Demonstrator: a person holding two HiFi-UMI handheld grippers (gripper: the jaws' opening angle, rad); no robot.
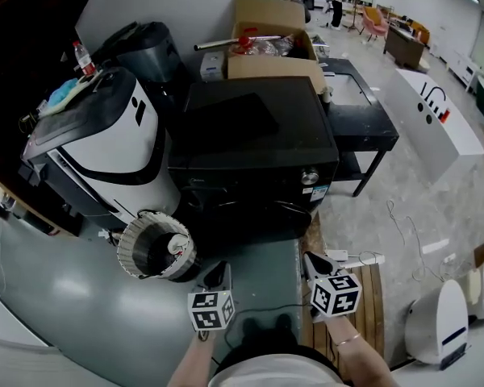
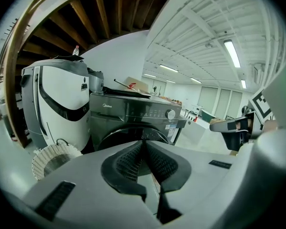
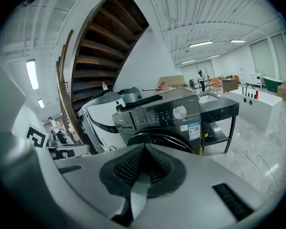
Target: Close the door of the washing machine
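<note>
- Head view: black washing machine (image 1: 254,147) is standing mid-frame, with a white appliance (image 1: 105,147) on its left and a black table (image 1: 363,127) on its right. A cardboard box (image 1: 270,43) is sitting at its back edge. Left gripper (image 1: 220,269) and right gripper (image 1: 312,260) are hovering side by side in front of it, both apart from the machine.
- Left gripper view: left gripper's jaws are pressing together at the tips, with nothing between them. They're pointing at the round door (image 2: 126,133), which is looking flush with the front panel. Its lower part is hiding behind the jaws. A white ribbed basket (image 2: 50,159) is sitting on the floor to the left.
- Right gripper view: right gripper's jaws are also meeting and holding nothing. The door is again sitting against the machine's front, below the control dial (image 3: 180,112).
</note>
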